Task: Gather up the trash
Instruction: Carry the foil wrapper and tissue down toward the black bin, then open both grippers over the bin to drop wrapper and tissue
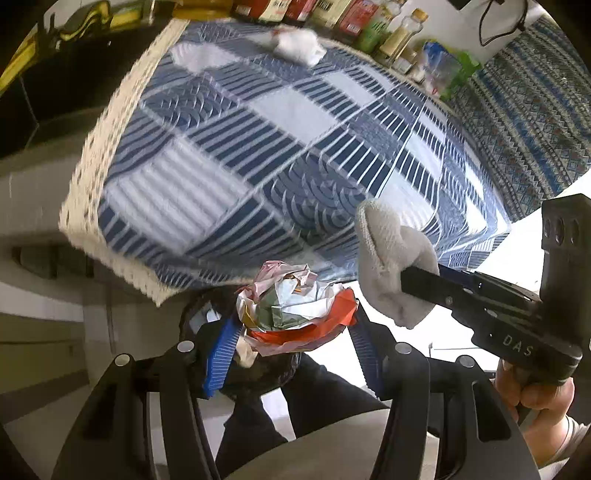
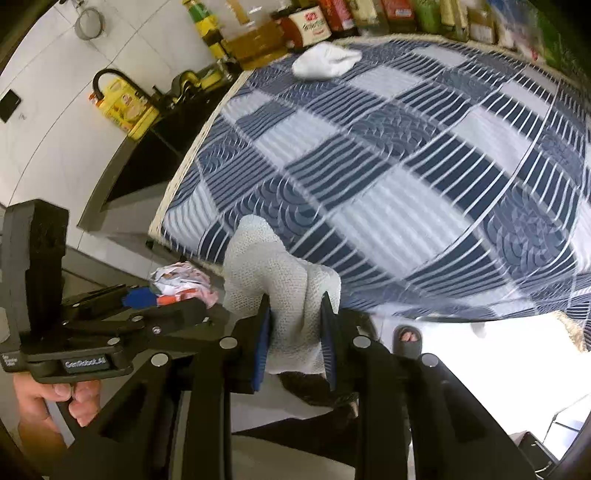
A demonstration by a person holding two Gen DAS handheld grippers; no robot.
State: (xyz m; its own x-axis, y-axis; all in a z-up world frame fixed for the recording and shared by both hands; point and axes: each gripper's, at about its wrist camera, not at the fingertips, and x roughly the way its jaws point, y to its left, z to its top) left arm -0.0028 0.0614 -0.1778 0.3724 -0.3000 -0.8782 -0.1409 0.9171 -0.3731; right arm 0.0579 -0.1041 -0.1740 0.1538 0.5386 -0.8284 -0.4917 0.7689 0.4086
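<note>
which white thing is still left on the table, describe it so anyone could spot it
Start at the table's blue and white patterned cloth and follow it to the far edge, below the row of bottles. A crumpled white wad lies there, alone on the cloth, unlike the knit white cloth clamped in the right gripper.

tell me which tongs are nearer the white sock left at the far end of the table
Neither clearly. Both the left tongs with crumpled wrappers and the right tongs with a grey cloth are off the near edge, far from the sock.
</note>
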